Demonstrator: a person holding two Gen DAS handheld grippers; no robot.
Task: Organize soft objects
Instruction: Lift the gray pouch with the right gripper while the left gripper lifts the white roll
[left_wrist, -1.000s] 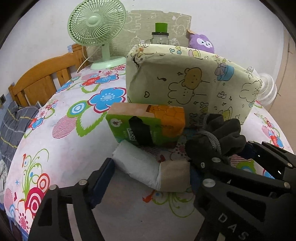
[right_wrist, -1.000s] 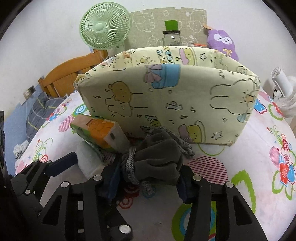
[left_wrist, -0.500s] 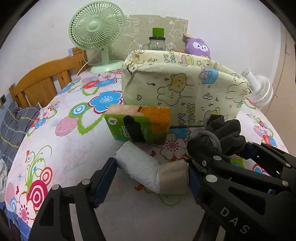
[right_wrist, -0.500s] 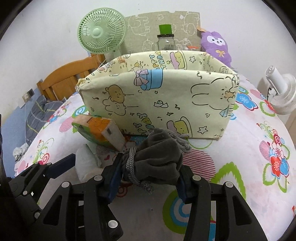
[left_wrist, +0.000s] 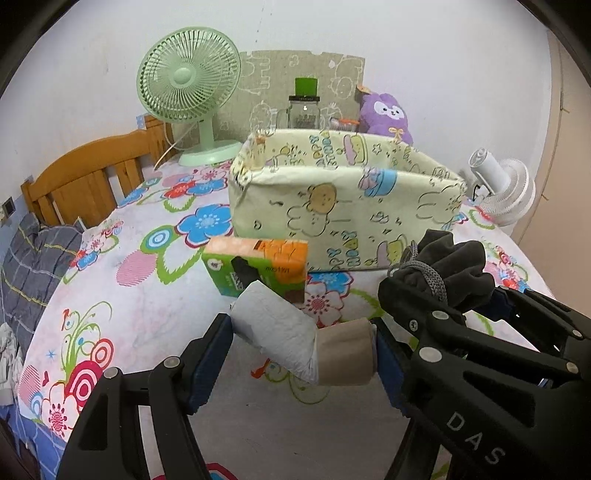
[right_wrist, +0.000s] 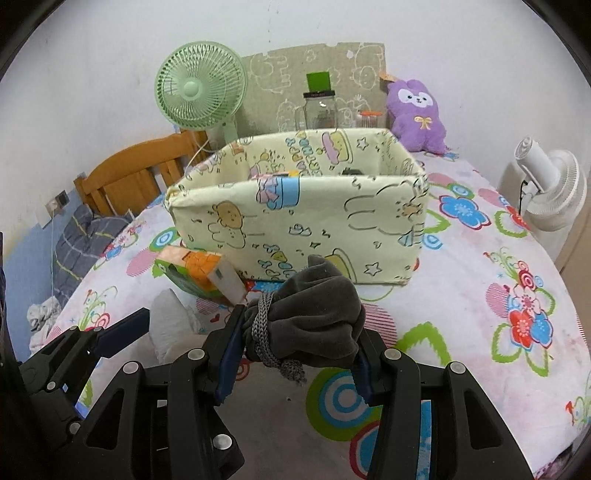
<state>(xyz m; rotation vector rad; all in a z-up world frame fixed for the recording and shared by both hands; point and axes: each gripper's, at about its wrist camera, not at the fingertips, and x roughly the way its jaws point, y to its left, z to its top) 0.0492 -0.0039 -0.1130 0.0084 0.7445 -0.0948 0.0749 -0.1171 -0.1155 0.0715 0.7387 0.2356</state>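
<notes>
My left gripper (left_wrist: 303, 347) is shut on a white paper roll with a brown core (left_wrist: 295, 339) and holds it above the flowered table. My right gripper (right_wrist: 295, 350) is shut on a dark grey drawstring pouch (right_wrist: 314, 314), also raised; the pouch shows in the left wrist view (left_wrist: 447, 269). A pale yellow fabric bin with cartoon prints (right_wrist: 295, 225) stands open just beyond both grippers; it also shows in the left wrist view (left_wrist: 343, 206). A green and orange tissue pack (left_wrist: 258, 269) lies in front of the bin's left corner.
A green fan (left_wrist: 188, 85), a glass jar with a green lid (left_wrist: 304, 107) and a purple plush (right_wrist: 415, 114) stand at the back. A white fan (right_wrist: 550, 192) is at the right edge. A wooden chair back (left_wrist: 88, 177) is on the left.
Both grippers have risen and drawn back with their loads. The bin now looks lower and farther, and its open top shows.
</notes>
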